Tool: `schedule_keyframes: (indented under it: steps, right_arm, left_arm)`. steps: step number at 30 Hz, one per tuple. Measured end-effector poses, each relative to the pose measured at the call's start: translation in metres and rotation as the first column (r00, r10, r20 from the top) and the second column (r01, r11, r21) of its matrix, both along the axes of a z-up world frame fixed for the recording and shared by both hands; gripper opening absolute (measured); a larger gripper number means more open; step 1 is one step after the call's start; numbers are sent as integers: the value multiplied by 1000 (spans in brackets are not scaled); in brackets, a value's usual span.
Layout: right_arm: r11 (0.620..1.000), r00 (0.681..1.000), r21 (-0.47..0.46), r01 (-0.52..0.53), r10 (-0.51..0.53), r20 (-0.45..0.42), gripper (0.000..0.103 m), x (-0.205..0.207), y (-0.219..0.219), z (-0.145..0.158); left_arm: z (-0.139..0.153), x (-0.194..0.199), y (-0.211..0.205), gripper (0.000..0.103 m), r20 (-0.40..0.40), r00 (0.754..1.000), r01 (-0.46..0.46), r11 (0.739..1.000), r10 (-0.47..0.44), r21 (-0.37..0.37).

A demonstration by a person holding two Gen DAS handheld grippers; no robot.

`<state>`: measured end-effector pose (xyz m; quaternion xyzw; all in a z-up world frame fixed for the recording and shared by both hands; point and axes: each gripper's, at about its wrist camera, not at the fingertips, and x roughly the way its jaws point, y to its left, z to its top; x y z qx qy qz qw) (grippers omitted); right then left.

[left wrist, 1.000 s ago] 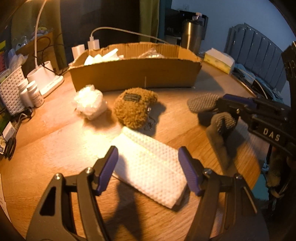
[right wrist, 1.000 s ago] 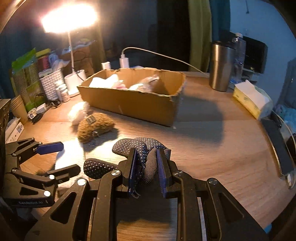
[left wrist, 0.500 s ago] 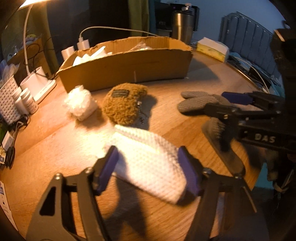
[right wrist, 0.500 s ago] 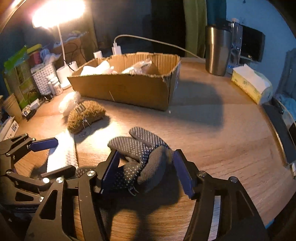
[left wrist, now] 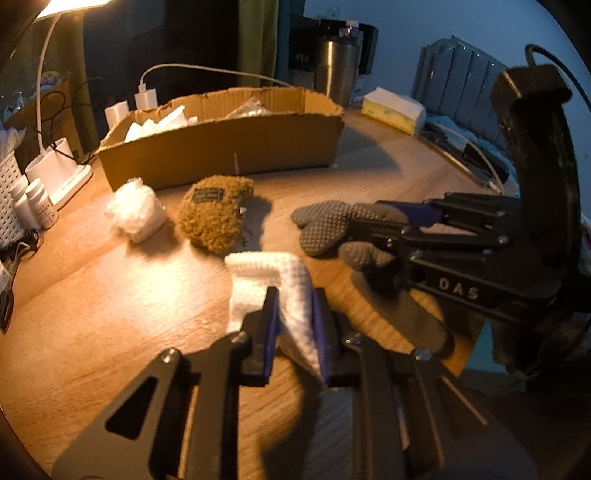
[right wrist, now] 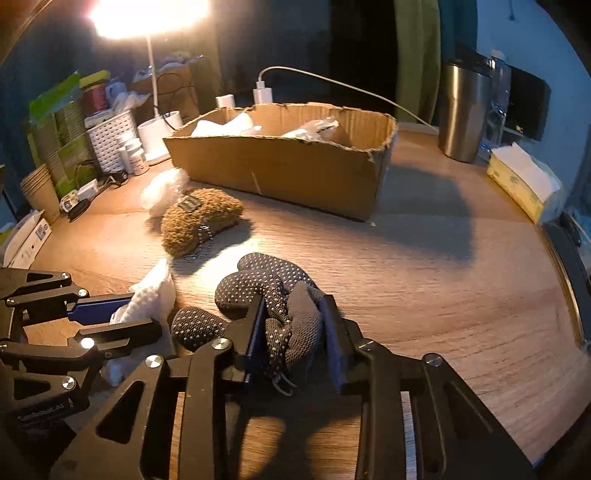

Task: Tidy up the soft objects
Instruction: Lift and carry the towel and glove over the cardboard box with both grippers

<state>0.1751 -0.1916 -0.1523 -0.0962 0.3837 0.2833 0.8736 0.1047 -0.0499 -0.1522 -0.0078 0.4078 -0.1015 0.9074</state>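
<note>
Left wrist view: a round wooden table under warm lamp light carries an open cardboard box, the landmark here. Just in front of the box lie a crumpled white wad and a fuzzy brown pouch. Nearer the camera than the box, the left gripper has just been closing, and its jaws now pinch the white waffle cloth, bunching it upward. To the right, the right gripper is clamped on the grey dotted glove. Behind the box stand a steel tumbler and a tissue pack. The box's contents are pale and hard to identify.

Right wrist view: the right gripper has likewise just been closing, its jaws squeezing the glove in front of the box. The cloth sits at left in the left gripper. The lamp's glare washes out the clutter left of the box. The table's near edge is hidden by the gripper frame.
</note>
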Motion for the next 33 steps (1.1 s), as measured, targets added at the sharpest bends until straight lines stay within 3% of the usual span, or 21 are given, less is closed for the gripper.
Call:
schedule_keyframes:
  steps: [9,15,22,28,33]
  right_arm:
    - [1000,997,14,4,-5,76,27,-8,0,28]
    - [999,986,43,18,-25,163,27,-16,-7,56]
    - [997,969,73,31,-48,243,27,-22,-11,86]
    - [994,948,104,38,-69,311,27,-26,-14,110]
    - [991,933,126,33,-76,353,27,-29,-13,128]
  left_arm:
    - [24,-7,13,18,56,998,-25,999,27,-40]
    - [49,-16,13,18,161,987,-25,999,30,-33]
    - [90,-26,19,18,294,954,-37,997,58,-74]
    - [121,-31,27,18,407,909,-63,995,89,-76]
    - [135,-29,29,18,445,891,-61,996,86,-70]
